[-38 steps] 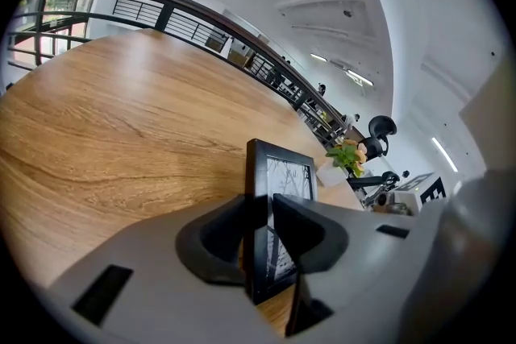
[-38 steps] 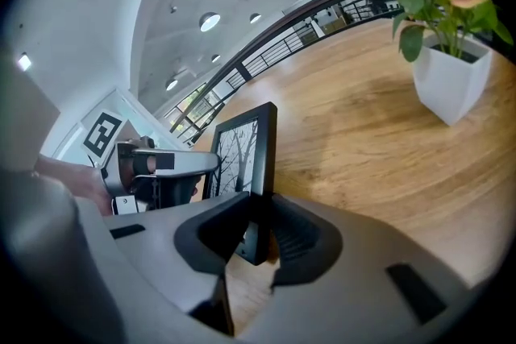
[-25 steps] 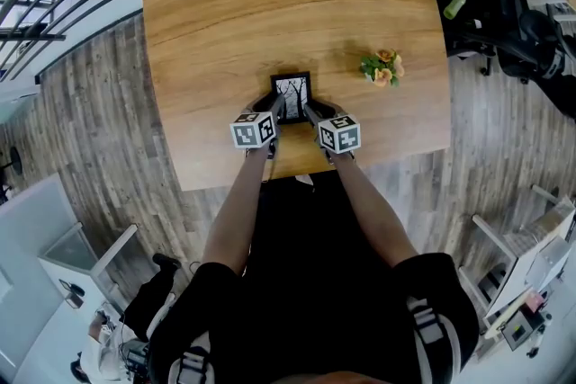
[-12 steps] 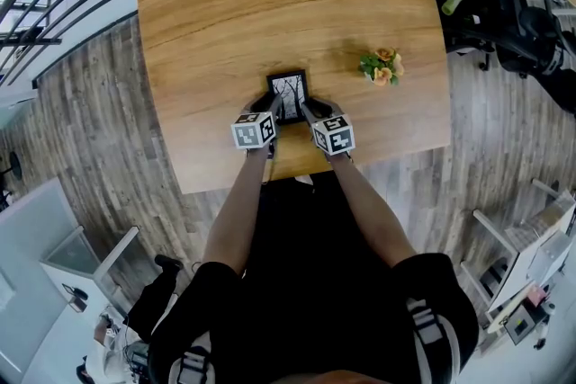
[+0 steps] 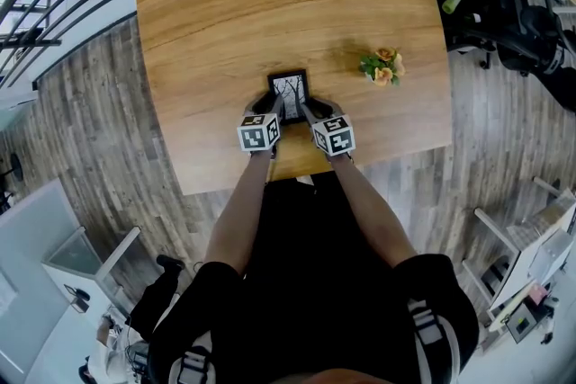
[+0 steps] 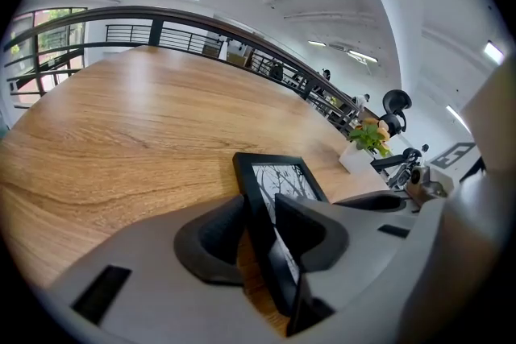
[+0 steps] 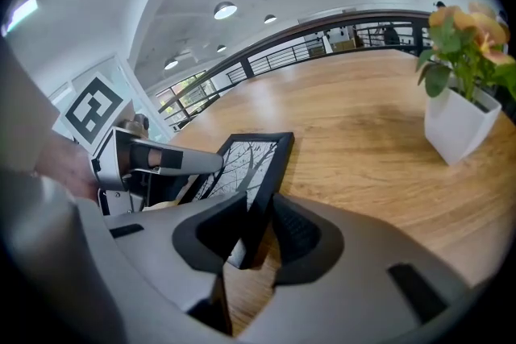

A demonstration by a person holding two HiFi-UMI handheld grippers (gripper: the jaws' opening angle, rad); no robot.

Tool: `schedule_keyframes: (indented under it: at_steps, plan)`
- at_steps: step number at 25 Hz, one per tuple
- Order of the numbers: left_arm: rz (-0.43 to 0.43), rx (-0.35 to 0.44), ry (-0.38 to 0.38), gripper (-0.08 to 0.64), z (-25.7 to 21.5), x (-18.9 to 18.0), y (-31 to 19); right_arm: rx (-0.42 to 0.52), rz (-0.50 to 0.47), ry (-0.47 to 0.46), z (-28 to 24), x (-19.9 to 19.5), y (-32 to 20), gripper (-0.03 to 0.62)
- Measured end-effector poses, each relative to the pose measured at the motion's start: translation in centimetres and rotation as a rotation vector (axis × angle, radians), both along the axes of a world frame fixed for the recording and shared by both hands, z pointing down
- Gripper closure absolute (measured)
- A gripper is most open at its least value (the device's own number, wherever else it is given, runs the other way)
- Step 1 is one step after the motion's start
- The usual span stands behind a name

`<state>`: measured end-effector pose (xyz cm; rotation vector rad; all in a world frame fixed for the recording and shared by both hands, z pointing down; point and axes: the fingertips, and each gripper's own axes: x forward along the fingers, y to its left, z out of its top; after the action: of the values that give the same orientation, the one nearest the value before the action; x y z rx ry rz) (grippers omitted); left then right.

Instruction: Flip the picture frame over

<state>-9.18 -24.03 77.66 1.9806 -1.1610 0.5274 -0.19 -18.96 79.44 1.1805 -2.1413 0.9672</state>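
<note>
Two handheld grey tongs meet over a wide oak-coloured wooden worktop (image 5: 270, 4), each worked by one of the person's bare forearms reaching out from a black top. Between them sits the black rectangular picture frame (image 5: 290, 90), near the worktop's near edge and about midway along it, with its black-and-white print of bare branches facing up.

The left tongs (image 5: 277, 108) have the frame's left side between their dark pads. In the left gripper view the tongs (image 6: 262, 230) are about half open, one pad against the outer rim of the frame (image 6: 282, 177) and the other lying on its glass front. The right tongs (image 5: 306, 110) do the same on the opposite side. In the right gripper view the tongs (image 7: 258, 230) pinch the frame's right border (image 7: 250, 161), a smooth pad on the front and a ribbed one behind. From both gripper views the near end of the frame looks lifted and tilted, with wood grain showing beneath it; I cannot tell whether its far edge touches the wood.

Each pair of tongs carries a white cube with black square markers (image 5: 259, 132) on top.

A small white pot of orange flowers and green leaves (image 5: 382, 67) stands well apart to the right, upright on the worktop.
</note>
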Motion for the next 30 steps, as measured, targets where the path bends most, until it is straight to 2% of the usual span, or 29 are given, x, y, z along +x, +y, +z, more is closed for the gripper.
schedule_keyframes:
  at_steps: [12,15,26,30]
  plan:
    - [-0.036,0.015,0.000,0.405,-0.3,-0.3,0.0,-0.020,-0.022,-0.031,-0.1,-0.2,-0.2,0.442]
    - [-0.047,0.021,-0.009,0.401,-0.6,-0.6,0.0,-0.025,-0.015,-0.059,-0.6,-0.1,-0.5,0.443]
    - [-0.052,0.075,0.021,0.404,-3.1,-1.2,1.4,0.045,-0.048,-0.070,-2.9,0.7,-0.7,0.485]
    - [-0.067,0.103,0.015,0.469,-4.2,-1.8,2.5,0.081,-0.073,-0.066,-3.9,0.8,-0.5,0.511]
